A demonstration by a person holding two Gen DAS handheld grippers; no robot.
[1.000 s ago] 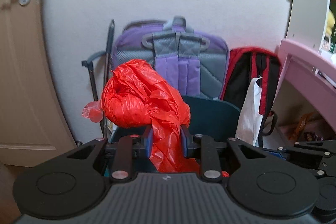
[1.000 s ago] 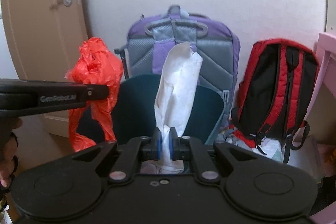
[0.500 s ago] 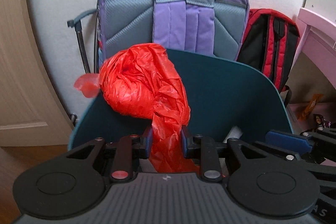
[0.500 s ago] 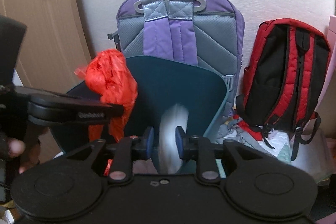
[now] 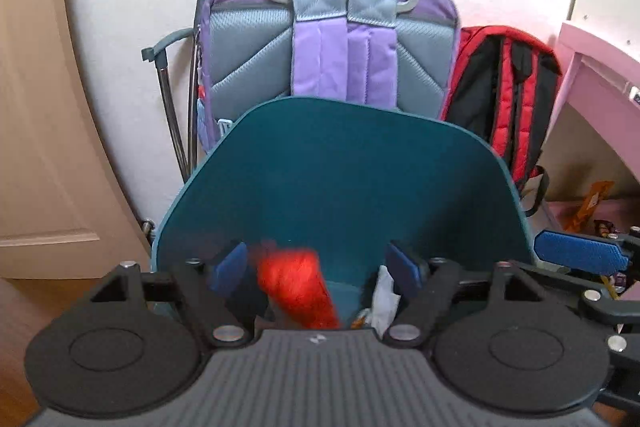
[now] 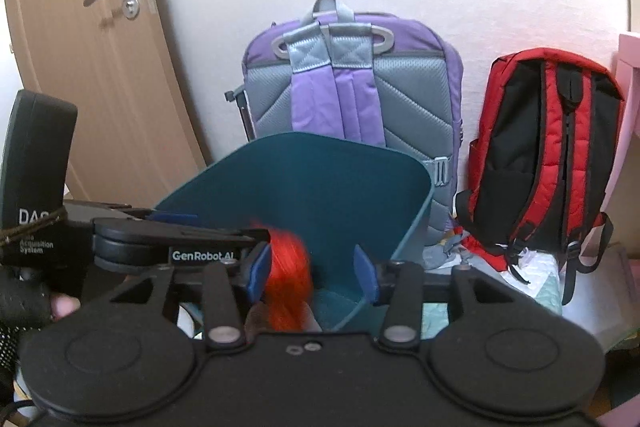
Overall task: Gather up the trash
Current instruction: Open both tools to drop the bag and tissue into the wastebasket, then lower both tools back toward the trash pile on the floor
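A dark teal bin [image 5: 340, 179] stands on the floor in front of me; it also shows in the right wrist view [image 6: 320, 183]. My left gripper [image 5: 318, 265] is open over the bin's mouth. A red plastic bag [image 5: 298, 289], blurred with motion, is falling free between its fingers into the bin; it shows in the right wrist view too [image 6: 288, 283]. White paper trash [image 5: 384, 297] lies inside the bin by the right finger. My right gripper [image 6: 312, 267] is open and empty above the bin, just right of the left gripper.
A purple and grey backpack [image 5: 332, 39] leans on the white wall behind the bin. A red and black backpack [image 6: 548, 147] stands to its right. A brown door [image 6: 80, 67] is at the left, pink furniture [image 5: 600, 67] at the right.
Both grippers have opened. The white paper dropped into the bin first, then the red bag left the left gripper and is falling in. Both grippers moved closer over the bin.
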